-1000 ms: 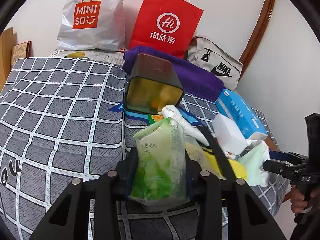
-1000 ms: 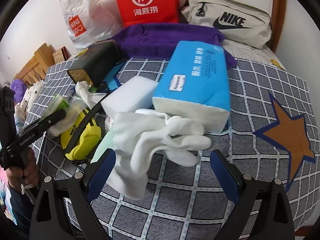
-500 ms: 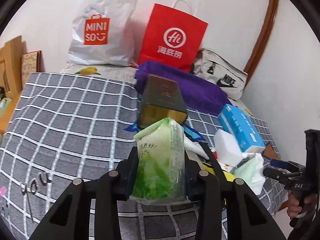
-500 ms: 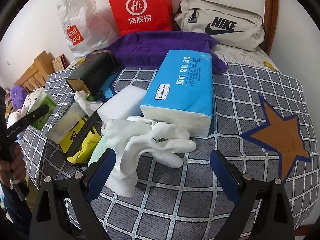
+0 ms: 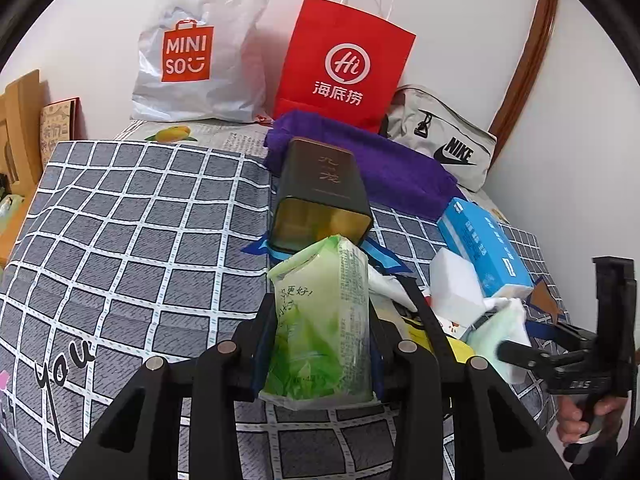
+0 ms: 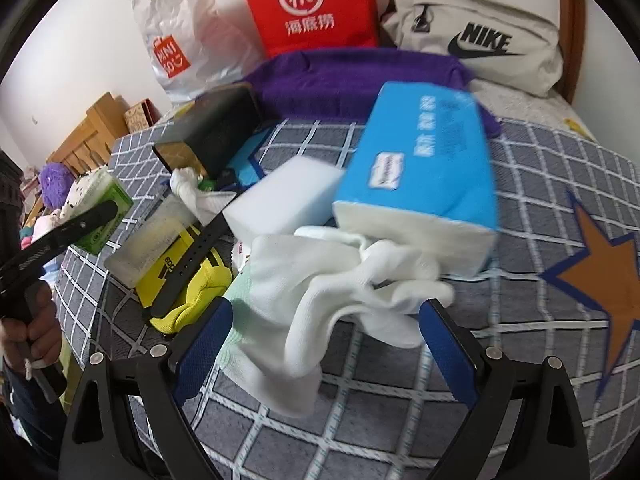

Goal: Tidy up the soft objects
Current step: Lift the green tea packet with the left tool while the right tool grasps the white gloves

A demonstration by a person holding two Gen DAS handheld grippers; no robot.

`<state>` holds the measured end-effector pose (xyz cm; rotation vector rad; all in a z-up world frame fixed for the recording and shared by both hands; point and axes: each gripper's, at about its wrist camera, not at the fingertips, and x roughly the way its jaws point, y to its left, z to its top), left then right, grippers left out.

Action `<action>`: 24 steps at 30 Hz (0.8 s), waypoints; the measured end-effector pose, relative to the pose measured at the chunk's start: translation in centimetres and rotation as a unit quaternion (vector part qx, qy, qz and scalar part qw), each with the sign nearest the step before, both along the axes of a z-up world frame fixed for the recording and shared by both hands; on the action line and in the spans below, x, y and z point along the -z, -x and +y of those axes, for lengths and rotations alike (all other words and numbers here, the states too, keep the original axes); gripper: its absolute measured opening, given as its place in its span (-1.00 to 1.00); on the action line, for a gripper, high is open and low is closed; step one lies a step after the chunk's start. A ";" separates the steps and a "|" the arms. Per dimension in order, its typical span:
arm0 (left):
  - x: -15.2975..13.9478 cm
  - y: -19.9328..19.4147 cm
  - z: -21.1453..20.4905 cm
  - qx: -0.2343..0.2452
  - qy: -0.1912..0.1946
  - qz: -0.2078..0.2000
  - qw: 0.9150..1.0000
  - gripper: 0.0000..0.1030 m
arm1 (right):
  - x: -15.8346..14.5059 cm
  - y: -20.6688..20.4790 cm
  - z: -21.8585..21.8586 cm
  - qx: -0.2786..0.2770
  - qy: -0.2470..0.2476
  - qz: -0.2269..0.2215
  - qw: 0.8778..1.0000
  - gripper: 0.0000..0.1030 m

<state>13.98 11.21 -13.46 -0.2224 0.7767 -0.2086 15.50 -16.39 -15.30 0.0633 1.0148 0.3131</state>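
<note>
My left gripper (image 5: 318, 350) is shut on a green tissue pack (image 5: 320, 320) and holds it above the checked bed cover; it also shows in the right wrist view (image 6: 100, 212). My right gripper (image 6: 324, 344) is open, its jaws either side of a pair of white gloves (image 6: 340, 280) that lie on the cover. Behind the gloves are a blue tissue pack (image 6: 420, 168) and a white sponge block (image 6: 280, 204). A yellow pouch with a black strap (image 6: 188, 280) lies left of the gloves.
A dark tin box (image 5: 320, 196) lies on its side mid-bed, with a purple towel (image 5: 360, 164) behind it. A white Miniso bag (image 5: 200, 48), a red paper bag (image 5: 344, 64) and a Nike pouch (image 5: 444, 144) line the wall. Wooden furniture (image 6: 88, 136) stands left.
My left gripper has lifted the green tissue pack up and away to the left of the pile. My right gripper has moved in close around the white gloves.
</note>
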 end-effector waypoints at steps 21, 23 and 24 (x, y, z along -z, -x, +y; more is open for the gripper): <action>-2.3 -0.3 -2.3 0.018 -0.022 -0.001 1.000 -0.29 | -5.3 3.4 -1.8 -0.023 0.005 -0.074 0.997 -0.69; -2.9 -0.5 -2.4 0.018 -0.026 -0.002 1.000 -0.29 | -6.4 3.6 -2.1 -0.018 0.007 -0.084 0.996 -0.69; -3.2 -0.5 -2.5 0.018 -0.027 -0.005 0.999 -0.29 | -6.8 3.7 -2.3 -0.017 0.006 -0.088 0.996 -0.69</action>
